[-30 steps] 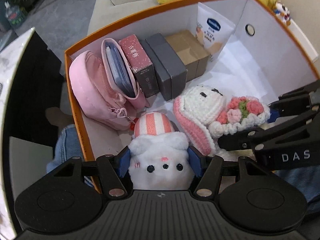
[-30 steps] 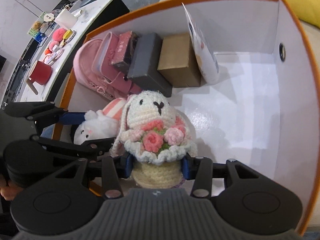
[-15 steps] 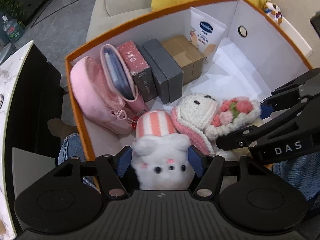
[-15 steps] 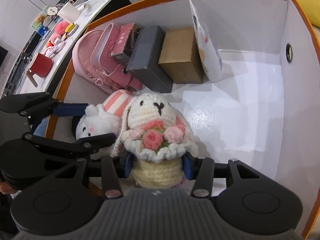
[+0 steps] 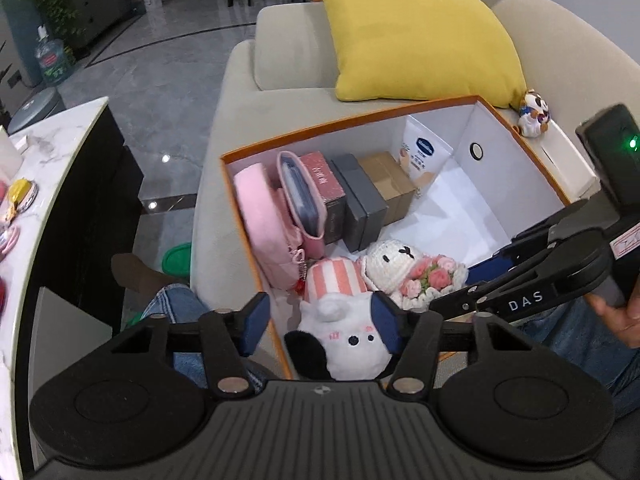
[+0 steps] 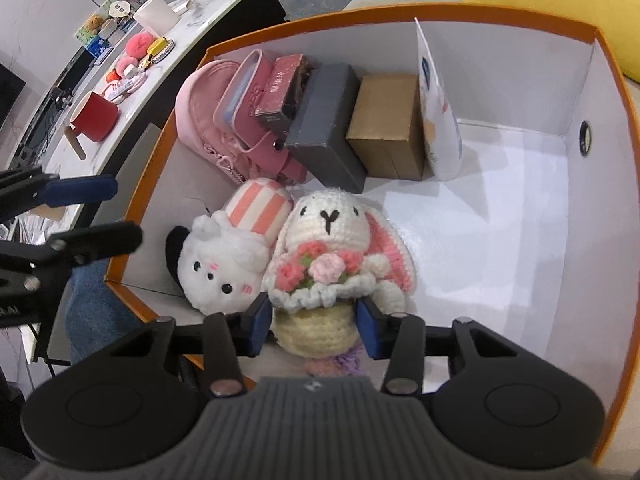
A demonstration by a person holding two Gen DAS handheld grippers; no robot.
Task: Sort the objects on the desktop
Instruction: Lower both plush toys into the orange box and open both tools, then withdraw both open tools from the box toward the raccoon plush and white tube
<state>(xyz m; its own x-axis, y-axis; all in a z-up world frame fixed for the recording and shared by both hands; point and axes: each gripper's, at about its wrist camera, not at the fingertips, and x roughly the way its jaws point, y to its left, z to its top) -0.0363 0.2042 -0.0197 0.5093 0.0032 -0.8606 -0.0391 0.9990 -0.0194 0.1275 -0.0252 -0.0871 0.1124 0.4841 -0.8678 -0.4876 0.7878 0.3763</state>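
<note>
- Left wrist view: your left gripper [image 5: 318,322] hangs above the near corner of the orange storage box [image 5: 524,142], claw apart. Its jaws have just been narrowing, yet they clamp nothing: the left pad sits outside the box wall, the right pad over the white plush toy [image 5: 346,332], which rests on the box floor.
- The plush, in its pink-striped hat, leans against the crochet bunny [image 5: 404,270] just beside it. Behind them, a pink pouch [image 5: 264,224], a red box [image 5: 324,188], a grey box [image 5: 360,204] and a brown carton [image 5: 390,178] stand in a row along the far wall.
- Across the right of the frame, your right gripper [image 5: 486,270] reaches in over the bunny.
- Right wrist view: your right gripper [image 6: 314,326] is clamped on the bunny's [image 6: 330,236] cream crocheted base, a pad against each side, the toy upright near the front wall and touching the white plush toy [image 6: 224,260].
- Judging by the yarn, the bunny is light, soft and squashy. It should yield under pressure rather than slip, though the frilled bouquet could snag.
- The firm rounded base looks like the best hold. The floppy ears and flowers would likely stretch.
- On the marble counter [image 6: 192,36] beyond the box, a red mug [image 6: 94,116] and small trinkets wait unsorted.
</note>
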